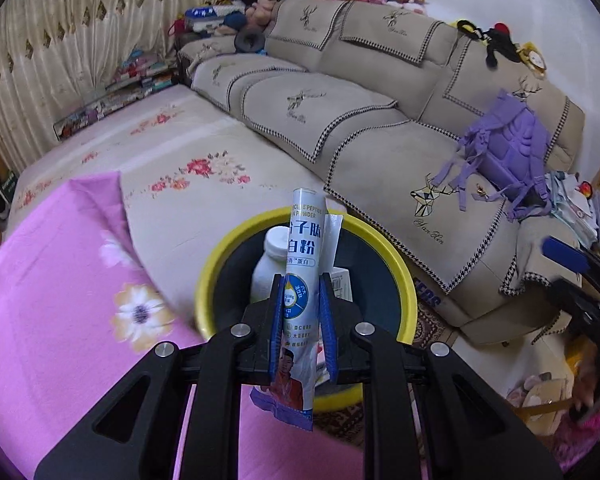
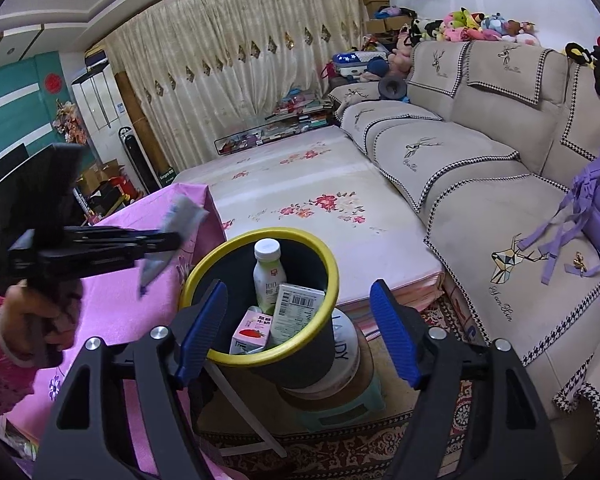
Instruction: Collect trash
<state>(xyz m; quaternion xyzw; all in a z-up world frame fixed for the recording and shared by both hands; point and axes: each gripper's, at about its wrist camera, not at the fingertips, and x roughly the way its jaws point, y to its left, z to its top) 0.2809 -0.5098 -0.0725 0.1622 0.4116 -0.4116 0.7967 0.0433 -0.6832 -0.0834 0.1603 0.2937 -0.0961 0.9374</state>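
White sachet (image 1: pixel 300 280) within left hand-held gripper (image 1: pixel 302 292)

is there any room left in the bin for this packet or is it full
Crowded on the near side: a pink carton and a white box lean against a milk bottle in the yellow-rimmed bin. Free space lies behind the bottle, along the bin's far wall, for the packet the left gripper holds.

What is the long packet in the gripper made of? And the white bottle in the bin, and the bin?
The packet looks like thin glossy plastic film: printed, creased, with a torn, crumpled bottom edge. The white bottle seems smooth plastic with a screw cap and a paper or film label. The bin looks like hard plastic, matte dark wall, shiny yellow rim. None of this is certain from looks alone.
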